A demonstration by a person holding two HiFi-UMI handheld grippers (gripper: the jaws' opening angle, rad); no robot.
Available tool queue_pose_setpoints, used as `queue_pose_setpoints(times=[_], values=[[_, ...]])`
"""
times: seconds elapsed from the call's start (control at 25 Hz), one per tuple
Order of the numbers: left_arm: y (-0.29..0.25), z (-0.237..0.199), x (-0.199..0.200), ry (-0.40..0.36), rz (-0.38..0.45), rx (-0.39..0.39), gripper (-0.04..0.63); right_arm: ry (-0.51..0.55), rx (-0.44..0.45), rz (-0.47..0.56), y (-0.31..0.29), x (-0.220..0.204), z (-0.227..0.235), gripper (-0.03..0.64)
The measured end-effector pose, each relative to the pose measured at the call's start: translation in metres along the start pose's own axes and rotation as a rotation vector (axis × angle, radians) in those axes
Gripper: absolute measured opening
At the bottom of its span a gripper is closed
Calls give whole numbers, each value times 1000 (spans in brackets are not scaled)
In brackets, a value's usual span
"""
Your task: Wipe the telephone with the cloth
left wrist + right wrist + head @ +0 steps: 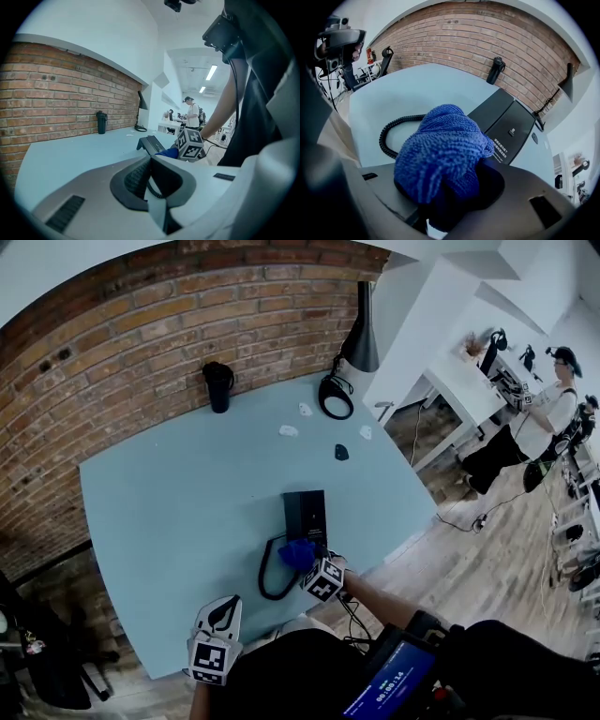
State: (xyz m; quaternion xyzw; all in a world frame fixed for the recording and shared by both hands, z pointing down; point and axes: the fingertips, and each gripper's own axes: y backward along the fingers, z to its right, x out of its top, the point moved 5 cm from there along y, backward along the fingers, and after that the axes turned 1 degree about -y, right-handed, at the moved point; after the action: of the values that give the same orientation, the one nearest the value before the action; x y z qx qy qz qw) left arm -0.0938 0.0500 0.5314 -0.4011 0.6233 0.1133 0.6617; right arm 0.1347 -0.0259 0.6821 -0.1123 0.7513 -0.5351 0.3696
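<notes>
A black telephone (pixel 305 514) lies on the light blue table (pixel 169 512), near its front edge, with its coiled cord (pixel 266 576) looping to the left. My right gripper (pixel 310 564) is shut on a bunched blue cloth (pixel 297 552) at the phone's near end. In the right gripper view the cloth (pixel 440 150) fills the jaws of the right gripper (pixel 440 206), just over the telephone (pixel 508 126) and its cord (pixel 393 129). My left gripper (pixel 223 611) hovers at the table's front edge, left of the phone, shut and holding nothing (pixel 157 206). It looks toward the telephone (pixel 150 143).
A black tumbler (pixel 218 385) stands by the brick wall. A black desk lamp (pixel 356 338) with a round base (pixel 336 397) is at the far right corner. Small white scraps (pixel 289 430) and a dark object (pixel 341 452) lie behind the phone. A person (pixel 553 418) stands by white desks.
</notes>
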Motion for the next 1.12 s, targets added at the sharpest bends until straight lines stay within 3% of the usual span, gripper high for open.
queue_pose_setpoints(times=[0.08, 0.24, 0.32, 0.36, 0.44, 0.64, 0.72, 0.96, 1.12], values=[[-1, 1, 1, 5, -1, -2, 23, 36, 121, -56, 4, -4, -3, 193], [-7, 4, 2, 15, -7, -2, 23, 168, 509, -231, 29, -7, 1, 195], [-12, 8, 1, 16, -14, -6, 23, 212, 611, -278, 43, 3, 15, 195], [-14, 11, 1, 17, -17, -8, 23, 235, 602, -271, 47, 12, 27, 195], [-17, 16, 2, 20, -20, -7, 23, 278, 489, -189, 51, 38, 60, 196], [-25, 21, 9, 15, -32, 18, 23, 365, 21, 103, 44, 104, 141, 198], [-26, 21, 10, 13, -38, 30, 23, 368, -90, 144, 37, 111, 161, 199], [-22, 15, 10, 20, -57, 75, 23, 275, -138, 142, 19, 101, 185, 199], [-22, 10, 6, 32, -67, 95, 23, 139, -99, 182, 18, 96, 192, 202]])
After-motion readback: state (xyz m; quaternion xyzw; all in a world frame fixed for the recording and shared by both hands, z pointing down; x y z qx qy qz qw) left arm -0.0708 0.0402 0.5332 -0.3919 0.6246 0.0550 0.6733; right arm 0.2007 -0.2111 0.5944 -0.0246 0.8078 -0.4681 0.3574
